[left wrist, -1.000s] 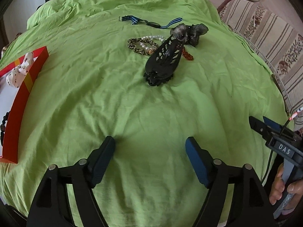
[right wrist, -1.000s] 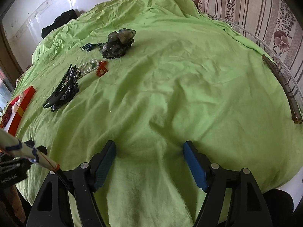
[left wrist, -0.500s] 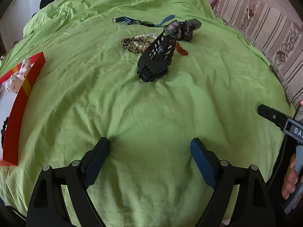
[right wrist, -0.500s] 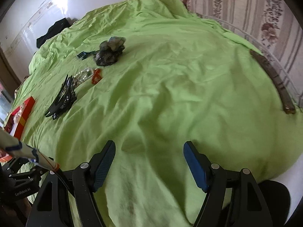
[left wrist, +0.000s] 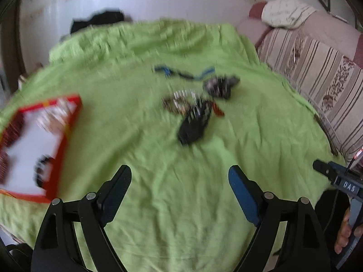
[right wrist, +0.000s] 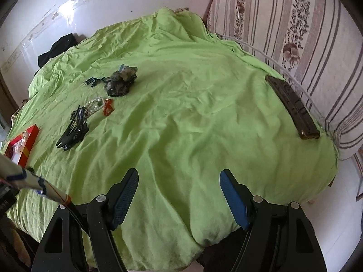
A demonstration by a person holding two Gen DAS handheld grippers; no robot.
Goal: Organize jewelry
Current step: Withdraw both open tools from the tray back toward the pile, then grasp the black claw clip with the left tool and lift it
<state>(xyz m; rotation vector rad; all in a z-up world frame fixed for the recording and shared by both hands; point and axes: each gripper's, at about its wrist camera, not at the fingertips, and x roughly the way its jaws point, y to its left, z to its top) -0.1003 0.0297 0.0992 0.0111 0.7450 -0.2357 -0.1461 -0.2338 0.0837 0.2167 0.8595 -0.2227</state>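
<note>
Green sheet [right wrist: 204, 117] covers the whole surface, wrinkled, bare across its near and right parts up to a dark strip [right wrist: 292, 106] at the right edge beside the striped cushion [right wrist: 301, 34]. Jewelry cluster sits left of centre: black hair claw [right wrist: 72, 131], pearl bracelet [right wrist: 94, 105], orange beads [right wrist: 108, 108], dark scrunchie [right wrist: 121, 81]; red box [right wrist: 25, 145] at the left edge. Left gripper [left wrist: 180, 179] and right gripper [right wrist: 179, 183] both gape wide over bare sheet, nothing between the fingers.

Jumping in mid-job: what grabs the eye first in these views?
The bright green sheet fills both views. Mid-sheet lies a dark cluster: black hair claw, pearl bracelet, orange beads and a grey scrunchie. A red-rimmed box sits at the left edge.
</note>
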